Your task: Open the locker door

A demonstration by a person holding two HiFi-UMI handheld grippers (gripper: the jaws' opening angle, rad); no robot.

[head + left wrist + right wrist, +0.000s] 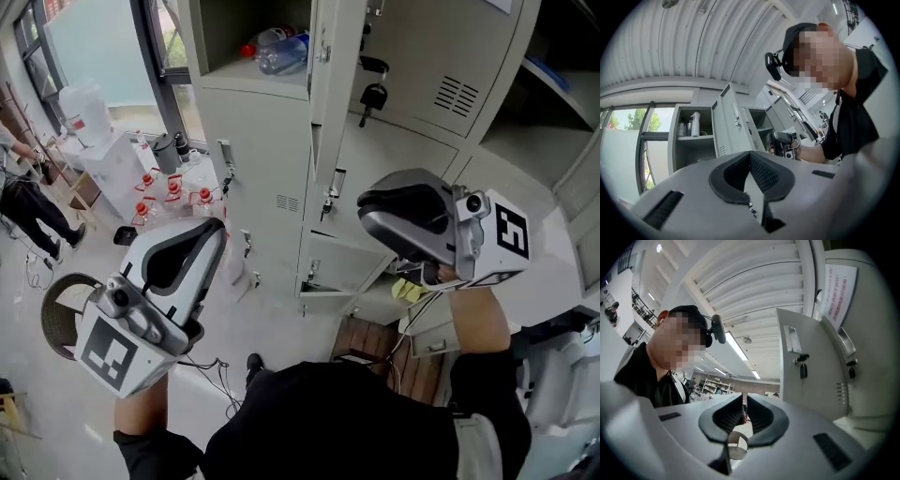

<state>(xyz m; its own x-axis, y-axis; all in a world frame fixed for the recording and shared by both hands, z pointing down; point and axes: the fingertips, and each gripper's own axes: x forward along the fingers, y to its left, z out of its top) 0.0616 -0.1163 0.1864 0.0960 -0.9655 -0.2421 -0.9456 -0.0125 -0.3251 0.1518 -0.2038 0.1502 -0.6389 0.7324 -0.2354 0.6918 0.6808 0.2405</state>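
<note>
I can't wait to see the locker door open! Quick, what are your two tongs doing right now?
Left grey tongs: closed, holding nothing.
Right grey tongs: a little open, holding nothing.

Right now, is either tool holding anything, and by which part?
Nothing is held. On the left tool the jaws are together, nothing between; on the right tool they stand slightly apart, empty.

Locker door (806,376): pale grey sheet-metal panel, right of centre in the right gripper view. Swung open, upright, free edge toward the camera, hinge side at the locker bank (867,333) at far right. Recessed handle (791,339) near the upper free edge. Key with black fob (803,369) hanging from the lock just below. Vent slots (841,392) near the hinge side.
</note>
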